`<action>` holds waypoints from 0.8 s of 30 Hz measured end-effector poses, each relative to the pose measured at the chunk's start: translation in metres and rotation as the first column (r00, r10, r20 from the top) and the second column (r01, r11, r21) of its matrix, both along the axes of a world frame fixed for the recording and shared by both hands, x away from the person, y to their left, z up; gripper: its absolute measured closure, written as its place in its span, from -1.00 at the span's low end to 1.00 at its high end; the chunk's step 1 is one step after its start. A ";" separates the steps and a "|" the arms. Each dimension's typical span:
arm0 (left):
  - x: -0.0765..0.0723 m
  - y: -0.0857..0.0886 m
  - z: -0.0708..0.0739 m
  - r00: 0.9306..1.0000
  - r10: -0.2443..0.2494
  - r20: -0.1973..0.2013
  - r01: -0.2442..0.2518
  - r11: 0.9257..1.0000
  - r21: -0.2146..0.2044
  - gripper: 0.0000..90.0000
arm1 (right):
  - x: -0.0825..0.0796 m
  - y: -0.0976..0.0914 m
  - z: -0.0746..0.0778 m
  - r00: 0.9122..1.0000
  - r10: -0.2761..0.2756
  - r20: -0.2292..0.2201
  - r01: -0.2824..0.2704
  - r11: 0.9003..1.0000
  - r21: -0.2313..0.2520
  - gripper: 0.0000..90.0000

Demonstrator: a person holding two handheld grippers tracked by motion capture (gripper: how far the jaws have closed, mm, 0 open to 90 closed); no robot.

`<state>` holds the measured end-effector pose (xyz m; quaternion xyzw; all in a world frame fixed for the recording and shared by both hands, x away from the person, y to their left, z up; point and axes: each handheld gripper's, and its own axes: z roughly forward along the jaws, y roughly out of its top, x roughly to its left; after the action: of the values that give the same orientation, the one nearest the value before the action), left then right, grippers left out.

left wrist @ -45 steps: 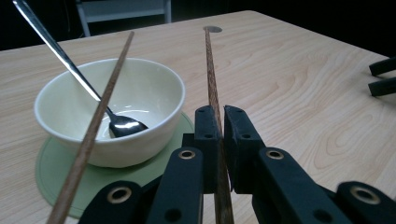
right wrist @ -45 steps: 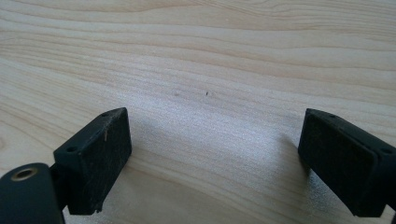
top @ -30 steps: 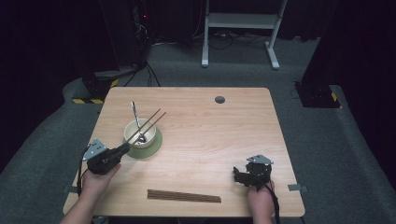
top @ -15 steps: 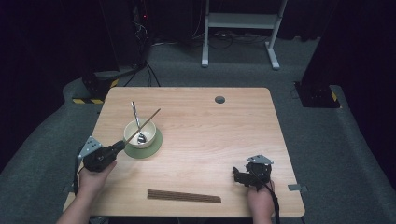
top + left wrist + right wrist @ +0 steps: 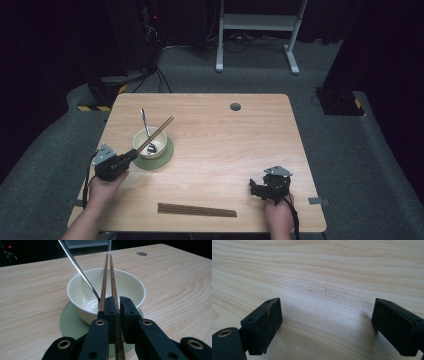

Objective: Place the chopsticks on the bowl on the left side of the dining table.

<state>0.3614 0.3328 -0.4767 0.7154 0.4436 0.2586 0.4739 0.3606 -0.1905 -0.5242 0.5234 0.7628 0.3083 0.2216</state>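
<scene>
Chopsticks (image 5: 108,277), two thin dark wooden sticks, lie across your cream ceramic bowl (image 5: 130,287), nipped near their ends by your left gripper (image 5: 118,305); light, stiff and probably slippery, so grip squarely, while your right gripper (image 5: 325,322) rests wide apart.

Each black tool (image 5: 131,158) carries brass-ringed screw holes and a grey plate.

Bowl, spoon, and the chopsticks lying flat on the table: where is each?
Bowl (image 5: 130,287): left gripper view, inner wall.
Spoon (image 5: 77,266): left gripper view, handle.
Chopsticks (image 5: 197,210): high view, middle of the bundle near the table's front edge.
</scene>
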 end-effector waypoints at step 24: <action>-0.004 -0.004 0.000 1.000 -0.003 0.007 0.003 0.999 0.043 0.64 | 0.000 0.000 0.000 1.000 0.007 -0.001 -0.007 1.000 0.001 -0.79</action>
<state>0.3571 0.3288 -0.4763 0.7250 0.4352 0.2700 0.4605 0.3601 -0.1901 -0.5242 0.5210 0.7646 0.3094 0.2198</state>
